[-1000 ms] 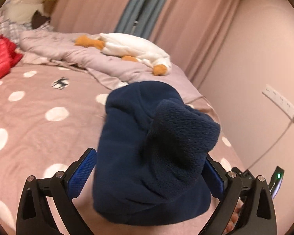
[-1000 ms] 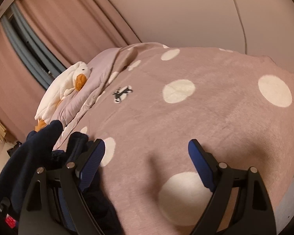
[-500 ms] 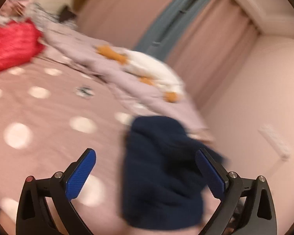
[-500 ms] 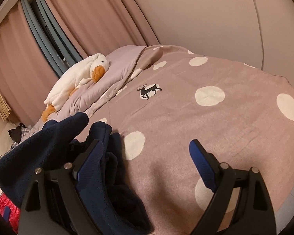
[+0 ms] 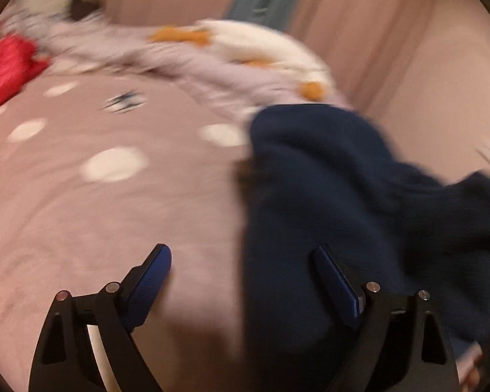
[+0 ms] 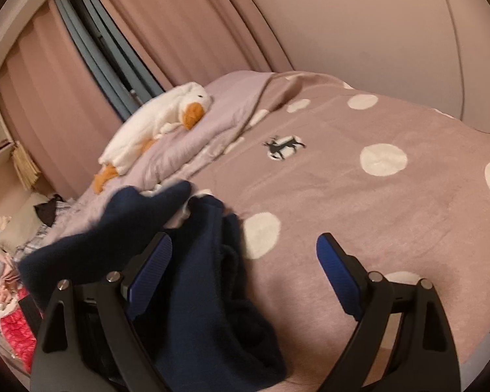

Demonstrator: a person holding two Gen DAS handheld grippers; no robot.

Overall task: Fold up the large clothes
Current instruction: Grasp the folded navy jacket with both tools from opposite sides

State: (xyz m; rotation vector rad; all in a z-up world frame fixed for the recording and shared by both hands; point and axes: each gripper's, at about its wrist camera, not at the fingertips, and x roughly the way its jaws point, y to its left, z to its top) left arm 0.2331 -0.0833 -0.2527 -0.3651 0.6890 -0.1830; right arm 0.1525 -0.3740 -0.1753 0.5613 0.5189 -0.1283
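Note:
A dark navy fleece garment (image 5: 326,196) lies bunched on the pink polka-dot bed cover (image 5: 114,212), on the right of the blurred left wrist view. My left gripper (image 5: 245,277) is open, with its right finger over the garment and its left finger over bare cover. In the right wrist view the garment (image 6: 196,277) is heaped at the lower left with a sleeve stretched out to the left. My right gripper (image 6: 245,268) is open and empty, with its left finger at the garment's edge.
A white plush goose (image 6: 153,127) lies on a crumpled lilac duvet (image 6: 212,124) at the bed's far side near the curtains (image 6: 147,32). A red garment (image 5: 3,68) sits at the far left. A wall (image 6: 375,16) borders the bed.
The left gripper has swung left, so the garment has slid from between its fingers to the right side. The right view has turned toward the garment, now closer, its sleeve spread out.

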